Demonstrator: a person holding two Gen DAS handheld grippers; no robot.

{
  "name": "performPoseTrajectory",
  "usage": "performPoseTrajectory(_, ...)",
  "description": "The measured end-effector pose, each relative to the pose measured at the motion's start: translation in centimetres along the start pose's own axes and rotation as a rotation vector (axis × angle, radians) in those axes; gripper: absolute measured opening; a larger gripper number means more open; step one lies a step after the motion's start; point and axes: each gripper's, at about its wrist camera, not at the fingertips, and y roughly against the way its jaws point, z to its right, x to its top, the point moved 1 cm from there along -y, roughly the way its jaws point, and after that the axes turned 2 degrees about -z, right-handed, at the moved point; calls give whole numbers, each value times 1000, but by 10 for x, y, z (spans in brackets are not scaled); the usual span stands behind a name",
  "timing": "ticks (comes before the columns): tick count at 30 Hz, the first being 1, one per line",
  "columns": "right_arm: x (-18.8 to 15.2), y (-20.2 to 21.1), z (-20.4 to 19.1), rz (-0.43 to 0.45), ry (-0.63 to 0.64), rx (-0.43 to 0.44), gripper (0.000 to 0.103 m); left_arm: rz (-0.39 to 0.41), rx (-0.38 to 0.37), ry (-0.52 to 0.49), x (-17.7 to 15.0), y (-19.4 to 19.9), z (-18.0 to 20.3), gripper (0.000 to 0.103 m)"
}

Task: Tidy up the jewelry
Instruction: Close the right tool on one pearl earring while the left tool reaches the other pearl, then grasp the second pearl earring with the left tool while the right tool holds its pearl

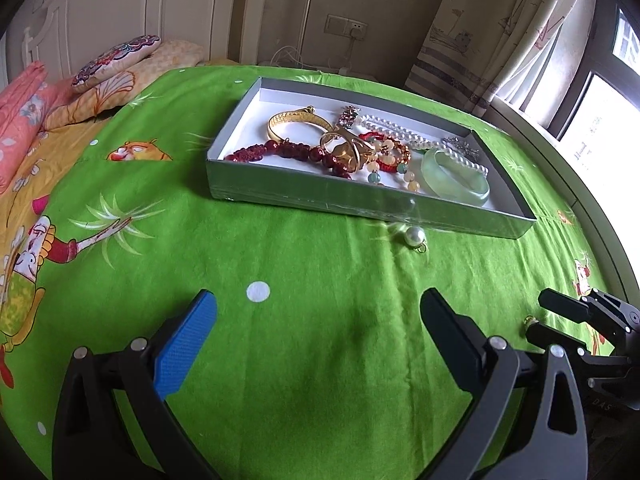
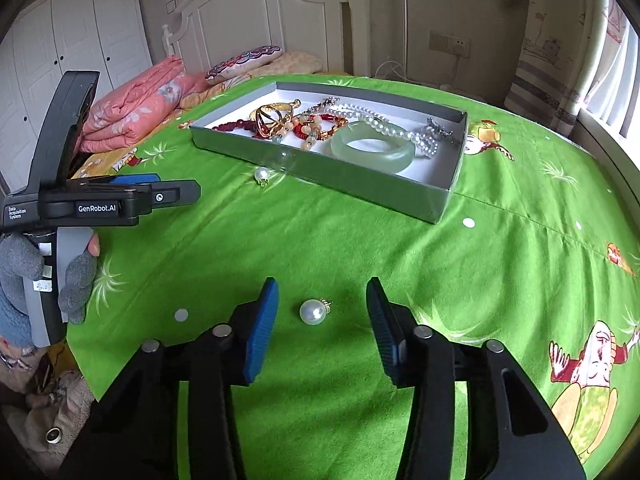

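Observation:
A grey tray [image 1: 296, 202] [image 2: 320, 174] on the green cloth holds a gold bangle [image 1: 294, 122], red beads [image 1: 288, 151], a pearl strand [image 2: 384, 122] and a jade bangle [image 1: 456, 176] [image 2: 372, 148]. One pearl earring [image 1: 415, 236] [image 2: 261, 175] lies just in front of the tray. A second pearl earring [image 2: 313, 311] lies between the open fingers of my right gripper [image 2: 322, 322], untouched. My left gripper [image 1: 320, 332] is open and empty above bare cloth. The right gripper also shows in the left wrist view [image 1: 548, 320], with the earring [image 1: 530, 322] at its tips.
The green cartoon cloth [image 1: 280, 280] covers a bed. A folded pink quilt [image 2: 136, 104] and a patterned pillow [image 1: 116, 60] lie at the headboard end. A window and curtain [image 1: 500, 40] are on the right. A gloved hand [image 2: 24, 280] holds the left gripper's handle.

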Motion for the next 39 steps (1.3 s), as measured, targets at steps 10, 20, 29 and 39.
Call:
performPoseTrajectory(10,-5,-5,-12,-43,63,-45,30,-3,9,-6,1,0,2,100)
performPoseTrajectory(20,-6,-4,-9,-34,44,-51,17,-9,47,-29,1,0,6,99)
performPoseTrajectory(29,-7,2,-2,2,-4,-38,17,-14,20,-78,8,-1,32,76)
performPoseTrajectory(39,-9,5,1,25,-15,-18,17,-4,-19,-84,33,-35,71,43)
